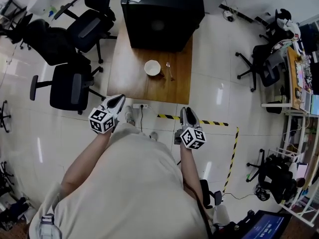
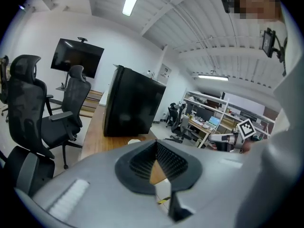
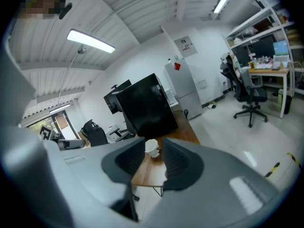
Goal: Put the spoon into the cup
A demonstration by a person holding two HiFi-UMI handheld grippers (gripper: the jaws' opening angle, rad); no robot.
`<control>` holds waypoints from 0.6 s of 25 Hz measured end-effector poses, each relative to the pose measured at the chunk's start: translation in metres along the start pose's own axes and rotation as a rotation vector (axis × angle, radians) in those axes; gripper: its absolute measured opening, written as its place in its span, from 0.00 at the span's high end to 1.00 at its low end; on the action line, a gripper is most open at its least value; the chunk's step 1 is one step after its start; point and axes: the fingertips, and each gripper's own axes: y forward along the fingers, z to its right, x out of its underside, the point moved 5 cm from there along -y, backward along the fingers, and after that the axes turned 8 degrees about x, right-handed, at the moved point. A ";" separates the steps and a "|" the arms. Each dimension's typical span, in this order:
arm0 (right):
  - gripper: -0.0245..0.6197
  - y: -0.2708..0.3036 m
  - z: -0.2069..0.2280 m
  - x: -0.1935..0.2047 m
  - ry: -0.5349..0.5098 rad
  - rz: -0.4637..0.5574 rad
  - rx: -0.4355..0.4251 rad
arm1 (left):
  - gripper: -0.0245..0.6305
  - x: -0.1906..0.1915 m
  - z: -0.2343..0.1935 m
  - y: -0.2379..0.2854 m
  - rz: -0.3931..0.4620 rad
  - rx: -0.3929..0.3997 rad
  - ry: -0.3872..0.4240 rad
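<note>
In an office with white floor tiles and black chairs (image 1: 70, 86), a wooden table (image 1: 134, 83) carries a black box (image 1: 162, 19) at its far end. The left gripper (image 1: 118, 100) hangs short of the near edge, fingertips pressed together on nothing. Well ahead sits a white cup (image 1: 152, 67). Just to its right lies the spoon (image 1: 169, 70), slim and silvery, flat on the wood. The right gripper (image 1: 185, 114) has its jaws spread and empty.

A glossy white cup (image 1: 152, 67) and shiny metal spoon (image 1: 170, 71) on a smooth wooden table (image 1: 144, 91), over gleaming floor tiles (image 1: 214, 91).
</note>
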 end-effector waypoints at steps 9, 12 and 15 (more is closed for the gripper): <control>0.79 0.042 -0.029 -0.008 -0.048 0.030 0.105 | 0.96 -0.021 -0.068 0.021 -0.090 0.084 0.007; 0.79 0.052 -0.027 -0.007 -0.044 0.036 0.157 | 0.96 -0.029 -0.084 0.028 -0.113 0.122 0.022; 0.79 0.060 -0.026 -0.006 -0.053 0.034 0.195 | 0.96 -0.033 -0.096 0.033 -0.133 0.155 0.018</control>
